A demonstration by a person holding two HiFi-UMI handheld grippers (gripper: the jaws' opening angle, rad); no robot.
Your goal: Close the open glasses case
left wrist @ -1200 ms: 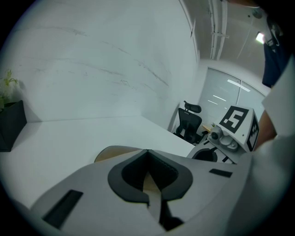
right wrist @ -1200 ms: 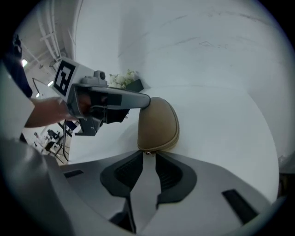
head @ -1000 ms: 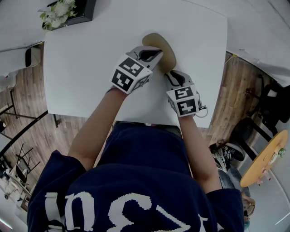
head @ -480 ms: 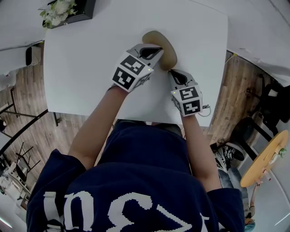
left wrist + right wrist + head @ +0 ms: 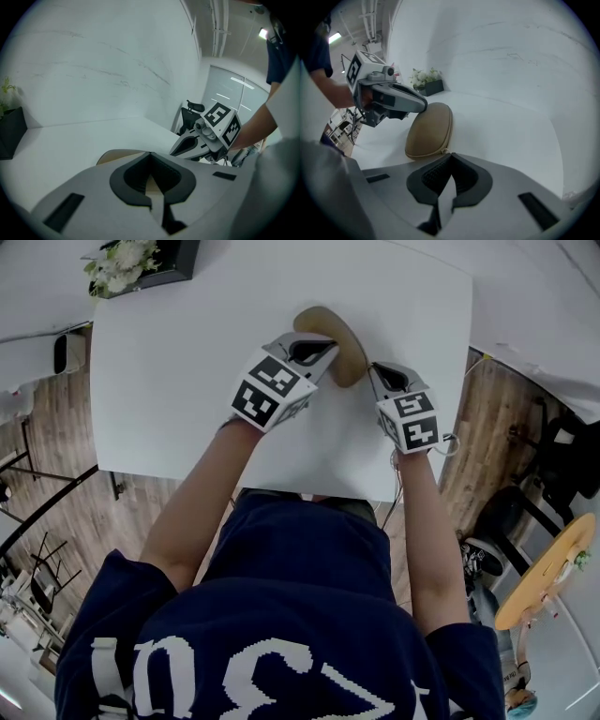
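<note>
case: the glasses case, a tan clamshell, lies on the white surface toward its far side; in the right gripper view its two halves look already together.
left tongs: the left tongs are clenched on nothing, their tip resting on the crown of the lid.
right tongs: the right tongs are clenched and empty, just beside the case's near end.
handling: likely light, with a semi-stiff shell and a fabric skin that grips well; it may skate on the smooth surface if shoved sideways.
where to hold: press down on the lid's crown to keep it in place; if the seam needs zipping, pinch the small zip pull.
progress: seemingly close to done.
</note>
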